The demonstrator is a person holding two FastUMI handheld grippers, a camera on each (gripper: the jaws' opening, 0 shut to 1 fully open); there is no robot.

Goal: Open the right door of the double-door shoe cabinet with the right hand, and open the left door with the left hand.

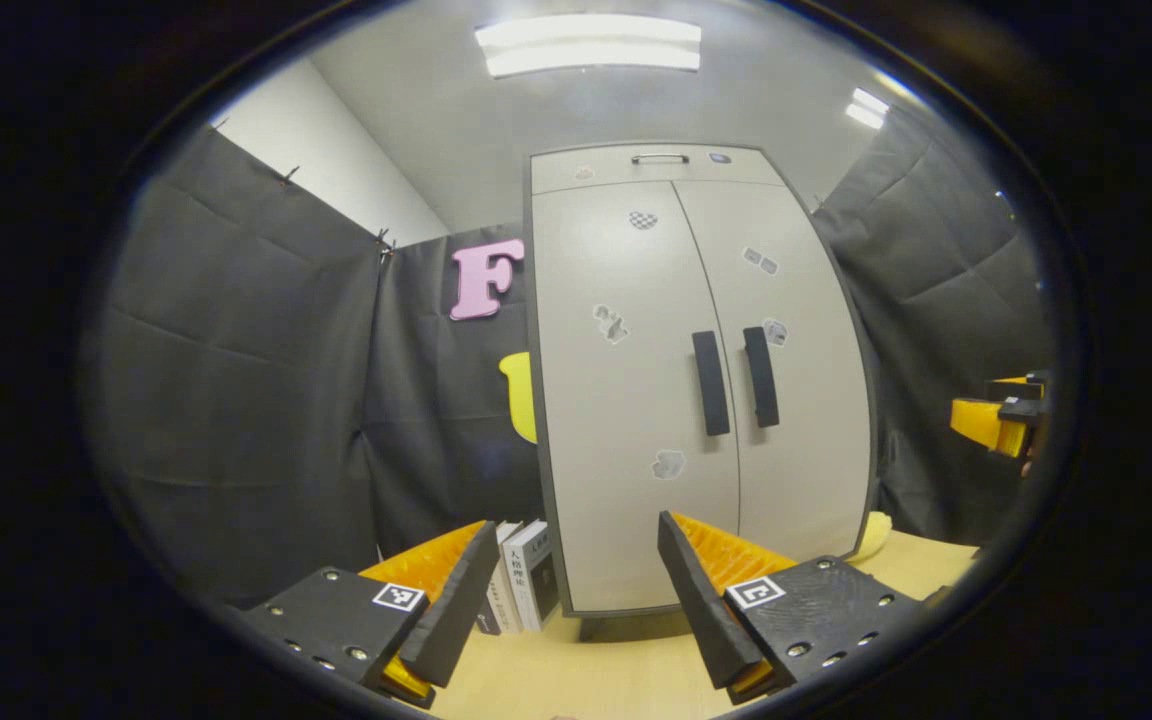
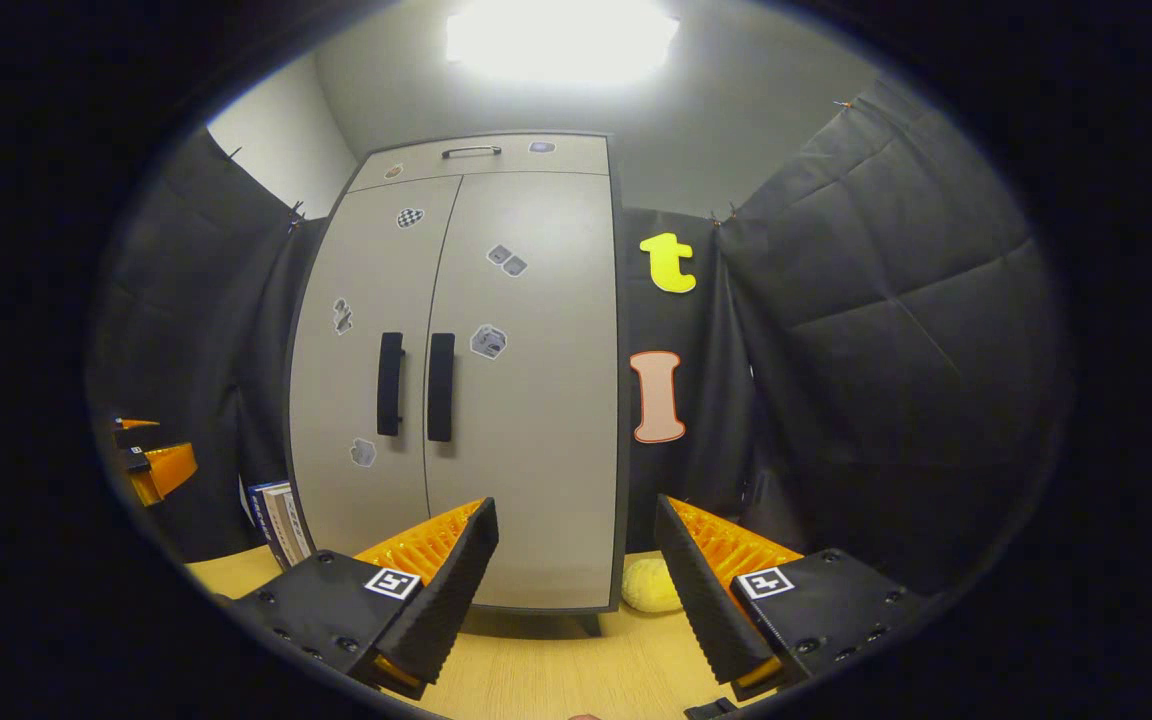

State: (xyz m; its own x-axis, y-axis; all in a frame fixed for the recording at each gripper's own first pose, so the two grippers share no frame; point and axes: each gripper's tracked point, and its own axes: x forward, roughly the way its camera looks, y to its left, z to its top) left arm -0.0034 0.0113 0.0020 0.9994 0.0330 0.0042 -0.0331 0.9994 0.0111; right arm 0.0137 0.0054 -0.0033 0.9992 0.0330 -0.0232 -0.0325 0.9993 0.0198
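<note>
Nearest the lens in the left gripper view, the left claw (image 1: 561,590) stands released, its 2 black wedge fingers with orange ribbed backs spread wide and grasping nothing above the pale wooden tabletop (image 1: 626,680). In the right gripper view the right claw (image 2: 576,590) is likewise released and empty.

The tall grey double-door shoe cabinet (image 1: 636,400) stands upright on the tabletop ahead of both claws, well apart from them, with both doors closed. Its 2 black vertical bar handles sit just beside each other at the centre seam: the left door handle (image 1: 710,383) and the right door handle (image 2: 440,387).

The risks, as I judge them:
- The handles are so close that a claw aimed at 1 may catch the other, or both claws may collide at the seam.
- A pull off the hinge arc could let the fingers slip from the smooth bar.
- A hard tug might tip or slide the cabinet, which seems to rest on short feet.
- The swinging left door could strike the upright books (image 1: 526,575) just beside the cabinet; the right door passes near the round yellow sponge-like object (image 2: 651,585).

The cabinet's inside, hinges and feet are hidden. The stickers on the doors are too small to make out. At the right edge of the left gripper view the other claw is cut off.
</note>
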